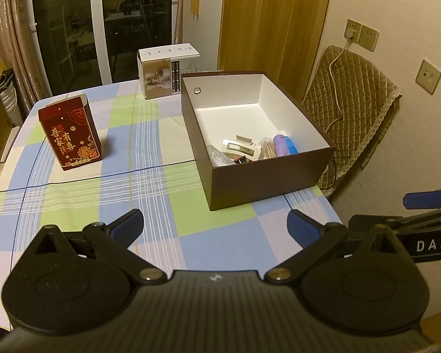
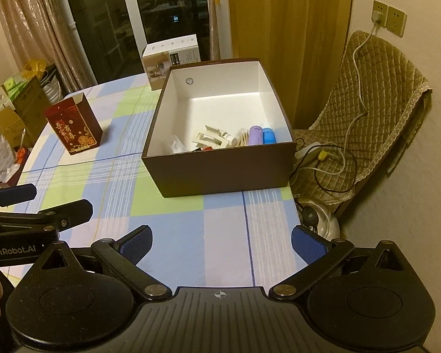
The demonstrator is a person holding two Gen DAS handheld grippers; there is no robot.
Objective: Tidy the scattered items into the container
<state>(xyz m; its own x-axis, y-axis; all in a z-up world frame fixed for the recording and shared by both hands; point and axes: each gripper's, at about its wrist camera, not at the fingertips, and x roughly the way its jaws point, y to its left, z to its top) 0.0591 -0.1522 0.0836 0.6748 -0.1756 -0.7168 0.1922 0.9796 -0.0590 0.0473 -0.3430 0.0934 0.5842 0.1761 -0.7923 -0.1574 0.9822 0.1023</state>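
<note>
A brown open box [image 1: 267, 184] with a white inside stands on the checked tablecloth; it also shows in the right wrist view [image 2: 226, 173]. Inside its near end lie several small items: a purple tube [image 1: 280, 144] [image 2: 255, 135], a blue tube [image 2: 269, 136], toothpicks and a white packet [image 2: 210, 138]. My left gripper [image 1: 216, 225] is open and empty, above the cloth in front of the box. My right gripper [image 2: 220, 242] is open and empty, also short of the box. Each gripper shows at the edge of the other's view.
A dark red box with gold writing [image 1: 70, 135] [image 2: 73, 128] stands left of the container. A white product box [image 1: 167, 69] [image 2: 172, 58] stands behind it. A padded chair [image 2: 367, 123] with cables and a kettle [image 2: 320, 220] sit beyond the table's right edge.
</note>
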